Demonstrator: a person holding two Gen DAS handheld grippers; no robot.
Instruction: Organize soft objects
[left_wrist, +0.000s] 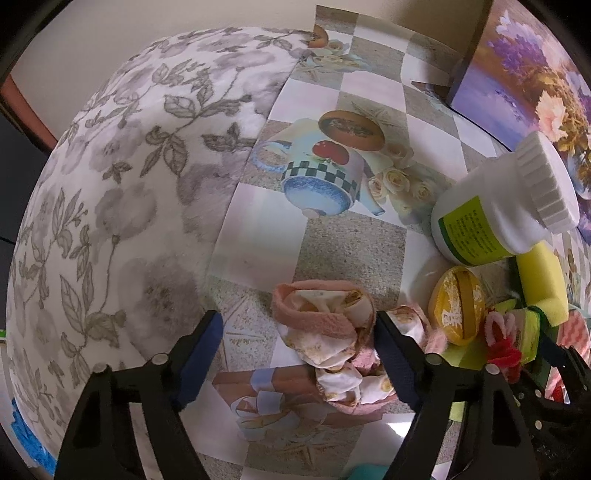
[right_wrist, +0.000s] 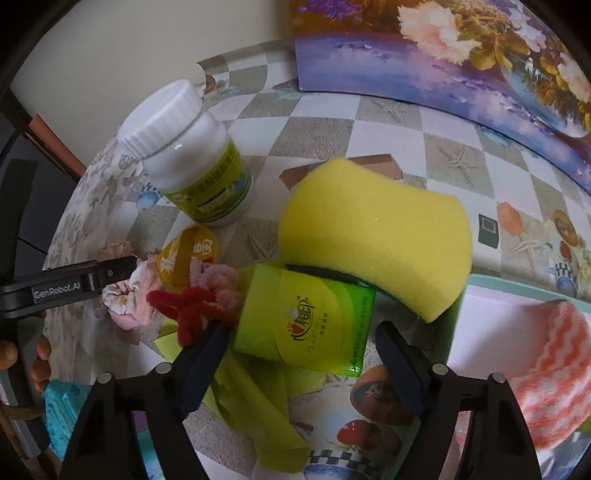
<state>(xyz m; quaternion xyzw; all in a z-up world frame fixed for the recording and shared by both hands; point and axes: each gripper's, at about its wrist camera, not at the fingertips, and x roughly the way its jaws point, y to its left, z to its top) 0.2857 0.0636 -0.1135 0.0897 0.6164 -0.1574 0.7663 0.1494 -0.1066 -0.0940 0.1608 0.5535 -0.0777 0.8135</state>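
1. While the left wrist view is considered first, the left gripper (left_wrist: 295, 332) is seen at the bottom centre with its jaws spread; the crumpled pink printed cloth (left_wrist: 332, 343) lies between them on the checkered tablecloth (left_wrist: 347, 240), bunched against the right-hand finger, while the left-hand finger stands apart from it, so no pinch is made yet.
2. At the right edge of this view a white pill bottle (left_wrist: 495, 206), a round yellow lid (left_wrist: 458, 310), a yellow sponge (left_wrist: 543, 280) and red pipe-cleaner twists (left_wrist: 502, 350) are crowded together, and a grey floral pillow (left_wrist: 110, 221) fills the left.
3. A slip is judged possible here: should the jaws close off-centre, only a loose fold may be caught, and the cloth could unravel or drag the yellow lid beside it.
4. In the right wrist view, the right gripper (right_wrist: 299, 347) is seen at the bottom centre with jaws spread on either side of a green tissue pack (right_wrist: 306, 321); neither pad is seen pressing on it.
5. The yellow sponge (right_wrist: 376, 236) rests tilted on the pack's upper edge, at centre right; a pink-and-white striped cloth (right_wrist: 554, 369) lies in a pale tray (right_wrist: 491, 314) at the lower right, judged the likely collecting place.
6. If the pack were lifted, the sponge could be tipped off and might roll against the pill bottle (right_wrist: 195, 158) at upper left; the pipe-cleaner twists (right_wrist: 192, 306), touching the left finger, could also be snagged.
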